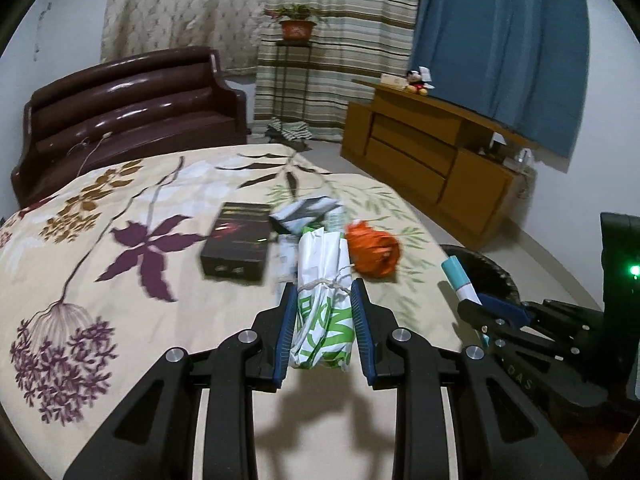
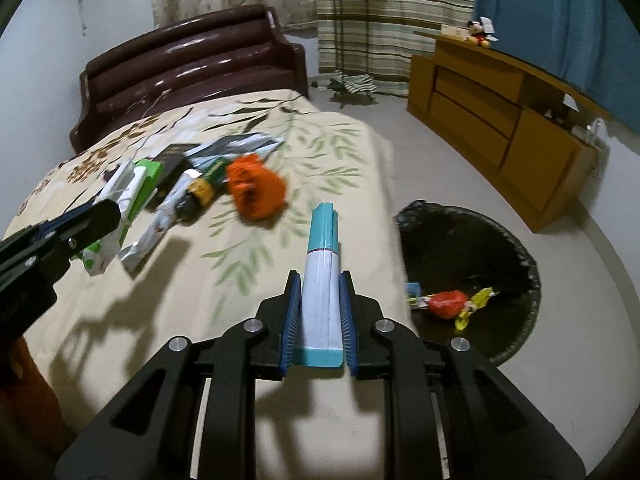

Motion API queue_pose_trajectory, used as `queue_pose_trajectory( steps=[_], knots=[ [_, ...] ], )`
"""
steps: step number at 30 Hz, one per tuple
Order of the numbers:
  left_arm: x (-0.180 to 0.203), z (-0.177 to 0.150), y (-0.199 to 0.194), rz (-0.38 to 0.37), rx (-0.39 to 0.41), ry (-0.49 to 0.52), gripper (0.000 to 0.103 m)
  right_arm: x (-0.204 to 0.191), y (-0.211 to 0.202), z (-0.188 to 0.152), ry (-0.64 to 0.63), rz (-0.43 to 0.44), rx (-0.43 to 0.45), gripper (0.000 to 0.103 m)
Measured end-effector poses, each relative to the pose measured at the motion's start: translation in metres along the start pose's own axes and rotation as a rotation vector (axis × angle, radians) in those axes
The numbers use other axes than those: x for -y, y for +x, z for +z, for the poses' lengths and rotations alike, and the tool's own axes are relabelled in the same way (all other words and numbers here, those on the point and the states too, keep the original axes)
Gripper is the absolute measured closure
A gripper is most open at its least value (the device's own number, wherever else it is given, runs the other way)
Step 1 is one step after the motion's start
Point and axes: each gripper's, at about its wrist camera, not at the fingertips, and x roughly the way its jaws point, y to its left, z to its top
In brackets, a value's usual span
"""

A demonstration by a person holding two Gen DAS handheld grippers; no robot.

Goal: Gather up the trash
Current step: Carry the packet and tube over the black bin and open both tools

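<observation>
My left gripper (image 1: 324, 292) is shut on a white and green tied plastic packet (image 1: 322, 304), held above the floral bed (image 1: 120, 280). My right gripper (image 2: 319, 282) is shut on a white and teal box (image 2: 320, 280), held over the bed's right edge near the black-lined trash bin (image 2: 516, 252). The bin holds a red wrapper (image 2: 446, 303) and a yellow wrapper (image 2: 476, 304). On the bed lie an orange crumpled bag (image 1: 372, 252), a black box (image 1: 236, 248) and silver wrappers (image 1: 308, 212). The orange bag also shows in the right wrist view (image 2: 256, 190).
A brown headboard (image 1: 128, 96) stands at the bed's far end. A wooden cabinet (image 1: 432, 160) with a Mickey toy (image 1: 418, 80) lines the right wall. A potted plant (image 1: 296, 24) on a stand and curtains are at the back. Grey floor lies between bed and cabinet.
</observation>
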Motion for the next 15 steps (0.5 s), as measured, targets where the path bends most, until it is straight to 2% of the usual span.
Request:
queue_pose_trajectory(
  steps=[15],
  knots=[
    [0.078,0.016,0.038,-0.076,-0.017,0.112,0.074,0.089,-0.001,0.006,0.103,-0.106,0.049,0.084]
  ],
)
